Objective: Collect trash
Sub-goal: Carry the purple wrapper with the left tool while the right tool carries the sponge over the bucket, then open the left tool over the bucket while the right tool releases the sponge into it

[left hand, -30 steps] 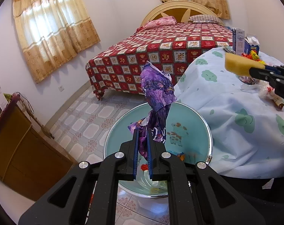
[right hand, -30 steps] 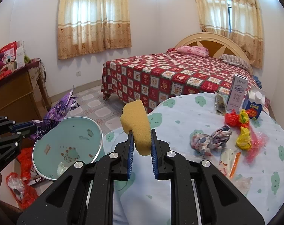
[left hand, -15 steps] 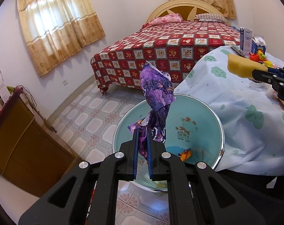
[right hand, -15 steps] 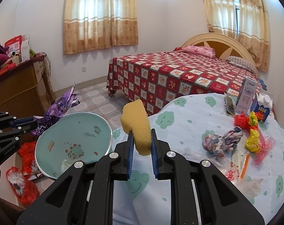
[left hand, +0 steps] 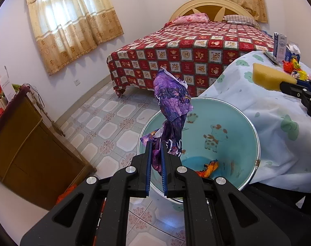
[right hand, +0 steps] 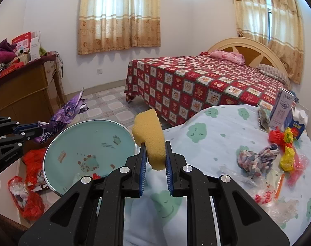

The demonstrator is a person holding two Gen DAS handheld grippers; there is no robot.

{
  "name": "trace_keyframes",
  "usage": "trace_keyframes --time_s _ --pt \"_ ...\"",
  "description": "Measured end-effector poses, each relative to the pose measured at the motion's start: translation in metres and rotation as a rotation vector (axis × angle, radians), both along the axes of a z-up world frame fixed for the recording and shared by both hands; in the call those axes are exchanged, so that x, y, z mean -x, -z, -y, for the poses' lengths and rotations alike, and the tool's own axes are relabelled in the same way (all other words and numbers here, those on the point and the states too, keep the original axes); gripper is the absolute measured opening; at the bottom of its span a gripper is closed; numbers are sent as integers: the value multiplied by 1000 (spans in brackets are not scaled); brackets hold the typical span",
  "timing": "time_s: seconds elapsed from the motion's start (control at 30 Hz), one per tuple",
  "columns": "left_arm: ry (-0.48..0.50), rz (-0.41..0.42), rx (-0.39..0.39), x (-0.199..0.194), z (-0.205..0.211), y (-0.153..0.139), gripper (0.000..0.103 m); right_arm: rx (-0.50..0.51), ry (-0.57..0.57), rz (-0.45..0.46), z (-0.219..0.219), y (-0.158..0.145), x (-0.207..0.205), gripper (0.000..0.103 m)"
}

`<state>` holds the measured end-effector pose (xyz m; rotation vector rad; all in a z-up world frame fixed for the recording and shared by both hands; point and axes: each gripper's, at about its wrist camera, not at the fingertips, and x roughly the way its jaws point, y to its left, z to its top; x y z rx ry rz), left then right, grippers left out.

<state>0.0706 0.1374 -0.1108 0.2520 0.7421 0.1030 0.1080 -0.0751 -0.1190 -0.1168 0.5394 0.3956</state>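
My left gripper [left hand: 155, 149] is shut on a crumpled purple wrapper [left hand: 171, 102] and holds it above the near rim of a teal basin [left hand: 233, 119] that stands beside the table. The basin [right hand: 73, 141] holds a few scraps, one orange [left hand: 208, 167]. The wrapper [right hand: 67, 112] and left gripper [right hand: 35, 130] also show at the left of the right wrist view. My right gripper [right hand: 155, 149] is shut on a yellow sponge [right hand: 150, 137] above the table's edge, right of the basin. The sponge [left hand: 268, 76] also shows in the left wrist view.
The table's cloud-print cloth [right hand: 206, 131] carries a crumpled cloth [right hand: 255, 160], red and yellow bags [right hand: 284, 143], clear plastic [right hand: 278, 203] and cartons [right hand: 282, 108]. Red bags [right hand: 30, 184] lie on the floor by the basin. A wooden cabinet [left hand: 32, 143] stands left, a bed [left hand: 196, 47] behind.
Both grippers have drifted with their loads still held; the basin now sits more to the right and nearer in the left wrist view. The wrapper and sponge stay gripped.
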Motion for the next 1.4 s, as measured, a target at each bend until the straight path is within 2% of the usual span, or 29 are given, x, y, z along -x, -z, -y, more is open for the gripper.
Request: trace_keyframes --time_s 0.73,1.4 --pt "-43 -5 -4 0 -19 5 9 27 -64 4 -30 0 0 18" --pt "-43 -7 -1 -1 -20 5 9 36 -81 -2 -36 3 0 18"
